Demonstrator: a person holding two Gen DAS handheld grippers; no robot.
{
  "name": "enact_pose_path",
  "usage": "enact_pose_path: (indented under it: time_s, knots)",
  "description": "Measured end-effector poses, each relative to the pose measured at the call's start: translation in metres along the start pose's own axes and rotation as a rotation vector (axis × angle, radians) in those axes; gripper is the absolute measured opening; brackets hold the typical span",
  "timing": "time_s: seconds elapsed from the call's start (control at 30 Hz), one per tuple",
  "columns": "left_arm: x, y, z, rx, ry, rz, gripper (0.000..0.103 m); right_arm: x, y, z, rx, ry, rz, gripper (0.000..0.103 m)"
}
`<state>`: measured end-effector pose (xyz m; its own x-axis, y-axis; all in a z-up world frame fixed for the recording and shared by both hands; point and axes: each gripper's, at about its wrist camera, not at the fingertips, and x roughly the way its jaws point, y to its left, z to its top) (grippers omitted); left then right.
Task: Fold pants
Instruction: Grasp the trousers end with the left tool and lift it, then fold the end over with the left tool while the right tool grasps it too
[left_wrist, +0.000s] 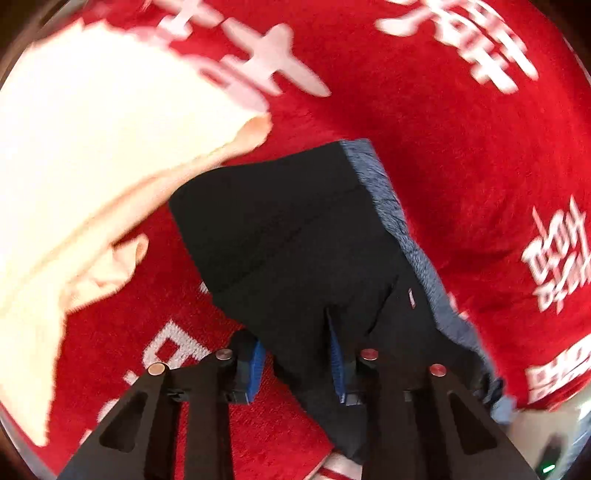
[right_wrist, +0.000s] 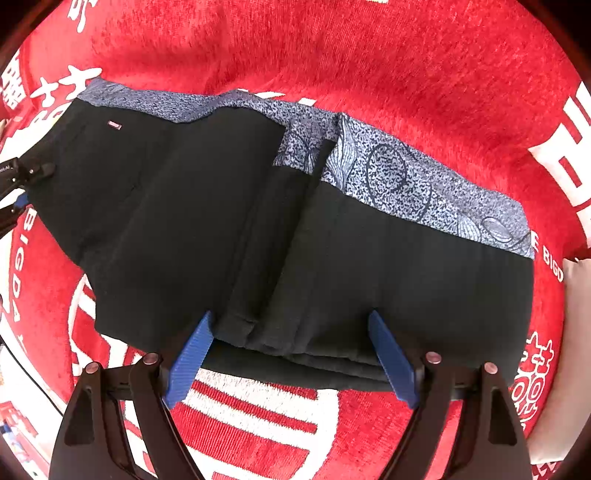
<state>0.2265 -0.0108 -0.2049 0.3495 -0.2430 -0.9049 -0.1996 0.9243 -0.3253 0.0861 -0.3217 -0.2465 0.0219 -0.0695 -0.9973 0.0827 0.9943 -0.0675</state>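
Black pants (right_wrist: 184, 221) with a blue-grey patterned band (right_wrist: 406, 177) lie folded across a red cloth. In the right wrist view my right gripper (right_wrist: 291, 362) points down at their near folded edge. Its blue pads (right_wrist: 192, 362) stand wide apart on either side of the fabric, open. In the left wrist view the pants (left_wrist: 288, 229) run away from my left gripper (left_wrist: 297, 360), whose narrow jaws pinch the black fabric at one end. The left gripper (right_wrist: 20, 184) also shows at the pants' far left end in the right wrist view.
The red cloth (right_wrist: 332, 48) with white lettering covers the whole surface. A blurred cream fabric (left_wrist: 74, 147) lies left of the pants in the left wrist view. A pale object (right_wrist: 576, 302) sits at the right edge.
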Motion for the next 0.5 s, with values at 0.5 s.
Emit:
enact_pose_path:
  time_s: [0.5]
  knots:
    - [-0.022, -0.102, -0.042, 0.633, -0.198, 0.254, 0.028, -0.052, 0.053, 0.149, 0.006, 0.087, 0.527, 0.093]
